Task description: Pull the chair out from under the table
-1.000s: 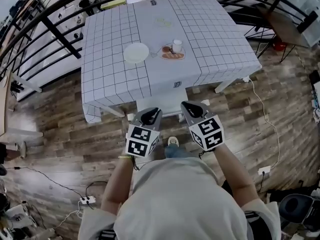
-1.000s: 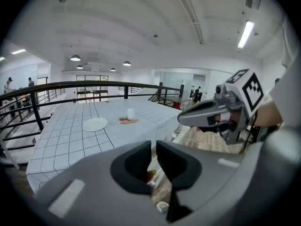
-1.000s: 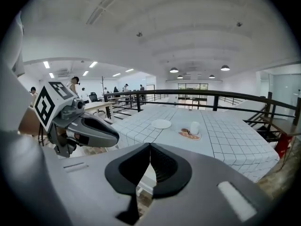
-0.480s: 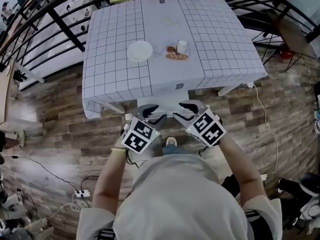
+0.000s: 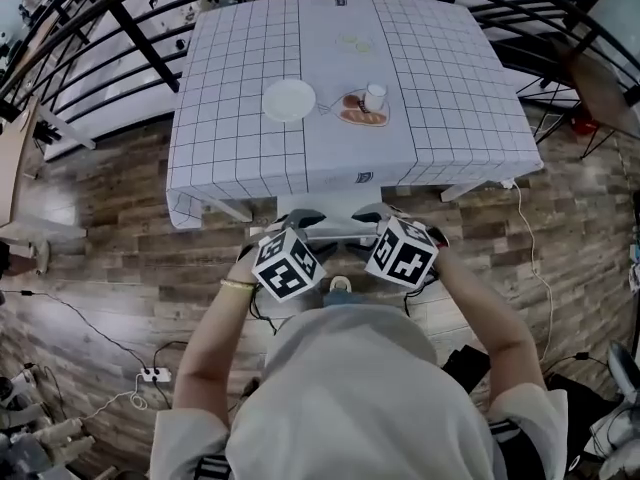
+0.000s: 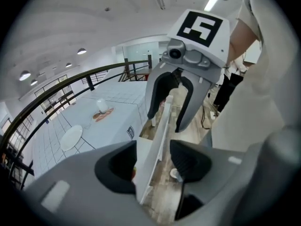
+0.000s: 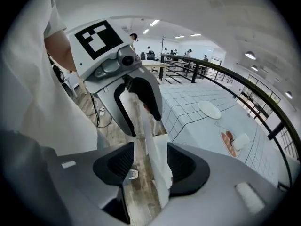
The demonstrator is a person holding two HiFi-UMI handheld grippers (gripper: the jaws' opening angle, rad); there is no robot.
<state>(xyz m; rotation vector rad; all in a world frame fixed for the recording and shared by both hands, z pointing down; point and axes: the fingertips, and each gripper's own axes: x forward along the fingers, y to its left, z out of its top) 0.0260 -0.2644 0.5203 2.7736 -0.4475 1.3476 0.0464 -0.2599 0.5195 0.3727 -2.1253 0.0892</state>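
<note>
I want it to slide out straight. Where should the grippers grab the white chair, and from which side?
The backrest top edge, from above, one gripper toward each end: a thin upright panel clear of the table. The left gripper and right gripper, jaws just opening, straddle it unclamped.

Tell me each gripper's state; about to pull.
Left gripper: open, just opened, chair back between jaws.
Right gripper: open, just opened, chair back between jaws.

white chair [image 5: 331,208], black-gridded white tablecloth [image 5: 230,88] (plain centre strip), brown wood-plank floor [image 5: 120,258].
</note>
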